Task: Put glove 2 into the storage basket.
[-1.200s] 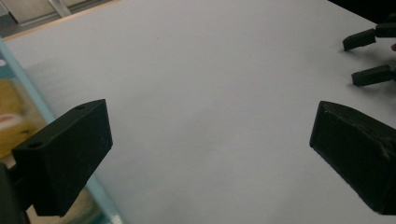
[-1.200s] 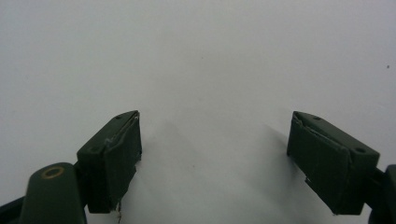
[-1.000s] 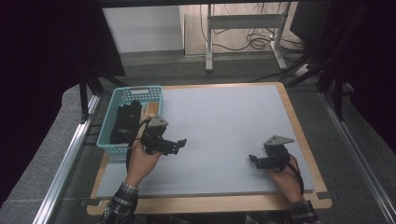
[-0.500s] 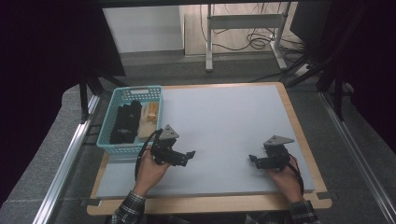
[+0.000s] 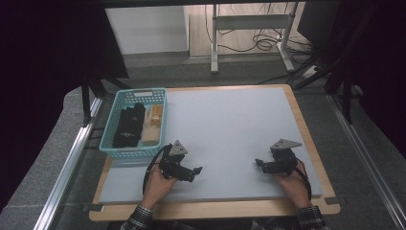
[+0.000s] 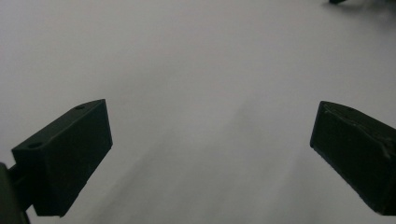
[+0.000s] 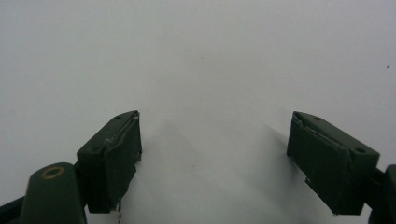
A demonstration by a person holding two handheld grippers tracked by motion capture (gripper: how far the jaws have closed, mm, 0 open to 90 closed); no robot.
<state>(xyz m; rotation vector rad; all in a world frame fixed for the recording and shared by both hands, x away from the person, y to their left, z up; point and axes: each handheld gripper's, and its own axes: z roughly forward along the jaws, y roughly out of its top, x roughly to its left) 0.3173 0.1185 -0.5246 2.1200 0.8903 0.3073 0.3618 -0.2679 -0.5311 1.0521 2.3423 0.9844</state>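
A: High view first. Left gripper [image 5: 195, 171] low over the grey mat [image 5: 230, 124], near its front edge, held in the left hand [image 5: 158, 186], nothing between the jaws. Right gripper [image 5: 259, 164] likewise low over the mat, well apart to the right, held in the right hand [image 5: 289, 181].

B: And the basket?

A: Teal basket [image 5: 158, 92] at the mat's left edge, just behind the left gripper; dark items [image 5: 128, 125] and a tan item [image 5: 153, 123] lying inside.

B: Left gripper view?

A: Jaws spread wide, bare grey mat [image 6: 201, 70] between them, nothing pinched.

B: Right gripper view?

A: Same there: jaws spread wide over plain mat [image 7: 210, 60], nothing held.
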